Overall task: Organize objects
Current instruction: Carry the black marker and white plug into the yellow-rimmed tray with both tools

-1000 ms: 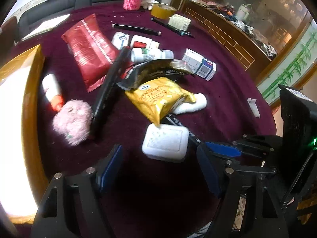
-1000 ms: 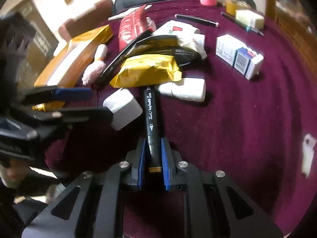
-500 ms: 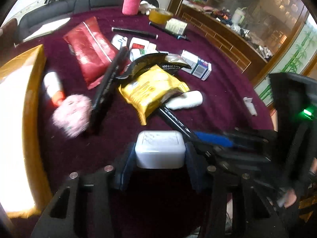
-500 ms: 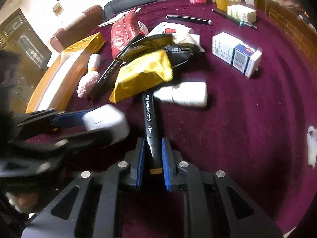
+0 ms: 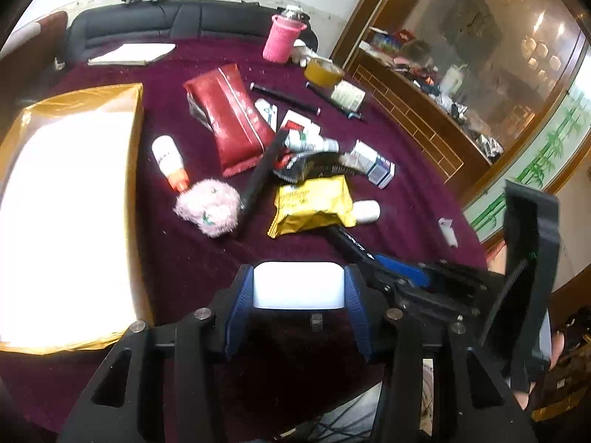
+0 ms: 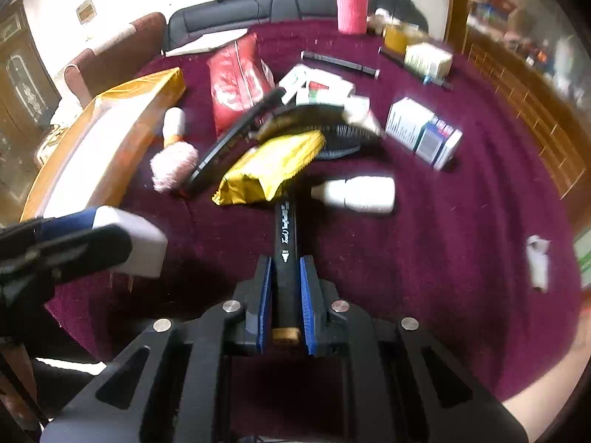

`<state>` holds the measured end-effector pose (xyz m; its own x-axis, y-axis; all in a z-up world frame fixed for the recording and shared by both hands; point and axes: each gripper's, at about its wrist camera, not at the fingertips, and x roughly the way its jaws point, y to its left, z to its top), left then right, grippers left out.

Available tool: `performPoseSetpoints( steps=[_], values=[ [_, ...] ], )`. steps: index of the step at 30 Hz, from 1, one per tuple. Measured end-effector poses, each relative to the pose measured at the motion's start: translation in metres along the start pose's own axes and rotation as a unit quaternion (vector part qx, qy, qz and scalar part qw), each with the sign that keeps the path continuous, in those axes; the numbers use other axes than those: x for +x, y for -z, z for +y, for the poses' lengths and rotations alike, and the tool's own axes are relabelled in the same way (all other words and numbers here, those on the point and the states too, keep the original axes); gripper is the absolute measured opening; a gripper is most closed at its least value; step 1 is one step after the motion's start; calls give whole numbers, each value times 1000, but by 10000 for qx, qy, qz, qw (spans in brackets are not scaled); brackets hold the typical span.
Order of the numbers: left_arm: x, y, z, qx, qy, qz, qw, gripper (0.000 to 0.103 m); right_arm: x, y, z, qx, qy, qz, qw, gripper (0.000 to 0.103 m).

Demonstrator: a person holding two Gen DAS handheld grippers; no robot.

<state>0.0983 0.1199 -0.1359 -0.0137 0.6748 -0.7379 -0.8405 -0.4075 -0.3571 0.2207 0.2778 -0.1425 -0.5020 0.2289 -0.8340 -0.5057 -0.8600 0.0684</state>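
The left gripper (image 5: 299, 288) has its blue fingers (image 5: 236, 302) pressed on both sides of a white plastic plug block (image 5: 298, 285) — it is held up off the dark red tablecloth (image 6: 443, 258), near the table's front edge, and its metal prongs hang down. The right gripper (image 6: 287, 291) pinches a black marker pen (image 6: 285, 247) by its back end. The pen's far tip is tucked under a crinkly yellow foil packet (image 6: 271, 164) in the middle of the table. Just beside the packet lies a white plastic bottle (image 6: 356, 193) on its side. A fluffy pink puff (image 5: 208, 206) sits near the left edge, next to a big gold cardboard box (image 5: 66, 199). A shiny red pouch (image 5: 227, 120) lies farther back — and a pink cup (image 5: 282, 37) stands at the far edge.
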Motion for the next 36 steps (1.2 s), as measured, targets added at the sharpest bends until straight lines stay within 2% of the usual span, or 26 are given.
performPoseSetpoints(
  steps=[7,16,22,26,31,36],
  values=[
    [-18,1,-14,2,25,-255,9997,44,-24,-5,17,-14,150,-278,9995,12],
    [-35,-3,-5,-264,203,-394,9987,44,-29,1,35,56,-118,-201,9997,12],
    [-46,-13,23,-599,148,-547,9966,44,-24,-6,39,247,-483,-103,9985,13],
    [-57,-19,46,-881,-9,-683,9938,44,-11,-17,44,518,-1195,117,9914,13],
    [-68,-23,78,-1235,-268,-764,9890,44,-12,-21,53,720,-1251,67,9895,13],
    [-72,-25,101,-1471,-474,-815,9846,44,-17,-35,55,768,-1537,-71,9851,13]
  ],
)
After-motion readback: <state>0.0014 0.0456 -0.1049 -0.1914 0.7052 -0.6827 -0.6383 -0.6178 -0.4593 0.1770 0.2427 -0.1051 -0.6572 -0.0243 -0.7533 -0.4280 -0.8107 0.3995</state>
